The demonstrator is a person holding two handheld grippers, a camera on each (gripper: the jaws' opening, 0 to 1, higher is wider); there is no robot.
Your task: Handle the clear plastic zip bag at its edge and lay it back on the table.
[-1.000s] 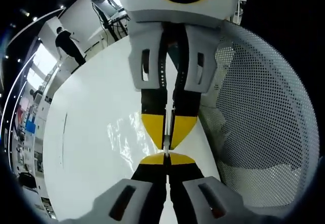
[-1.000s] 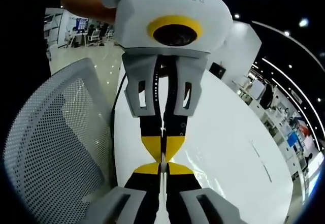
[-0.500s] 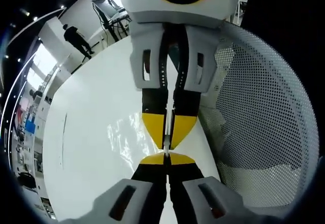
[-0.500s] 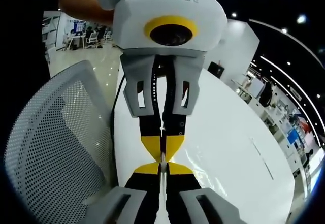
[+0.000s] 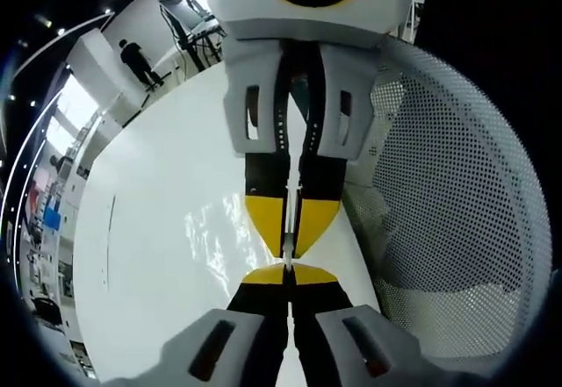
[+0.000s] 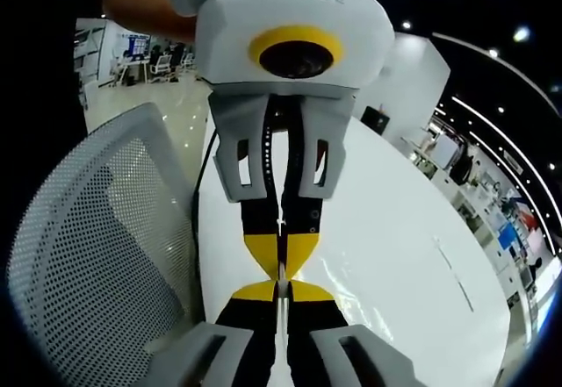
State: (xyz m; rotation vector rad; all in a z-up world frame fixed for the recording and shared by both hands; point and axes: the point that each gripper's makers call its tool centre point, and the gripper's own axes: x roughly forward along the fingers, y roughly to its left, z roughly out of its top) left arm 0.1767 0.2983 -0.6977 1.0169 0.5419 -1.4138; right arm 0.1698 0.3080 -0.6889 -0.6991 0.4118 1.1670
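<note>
Left gripper view: left gripper (image 5: 287,268) at bottom centre, yellow tips pressed together, jaws clenched. Thin pale strip caught between the tips, apparently the edge of the clear plastic zip bag (image 5: 215,229); grip point itself very small, hard to confirm. Facing it nose to nose, right gripper (image 5: 289,229), tips likewise closed on the same thin edge. Bag otherwise nearly invisible: only crinkled glints over the white table (image 5: 149,229), just left of the jaws. Full outline of bag not traceable; whether it touches the tabletop or hangs just above, cannot tell. White mesh chair back (image 5: 448,194) on the right side of the view, close beside the table edge, partly cut off by the rim. Far off at upper left, small dark figure of a person (image 5: 139,60), standing, details too small.

Right gripper view: right gripper (image 6: 282,286) at bottom centre, jaws squeezed tight on a thin pale sliver. Left gripper (image 6: 282,260) opposite, tip to tip, closed too. Faint shine of the zip bag (image 6: 347,286) right of the jaws on the table (image 6: 395,229); edges lost against the white surface. Mesh chair back (image 6: 97,229) on the left of this view. Bare forearm of a person (image 6: 145,5) at the top behind the opposite gripper, mostly hidden by its body. Background room blurred, small.
</note>
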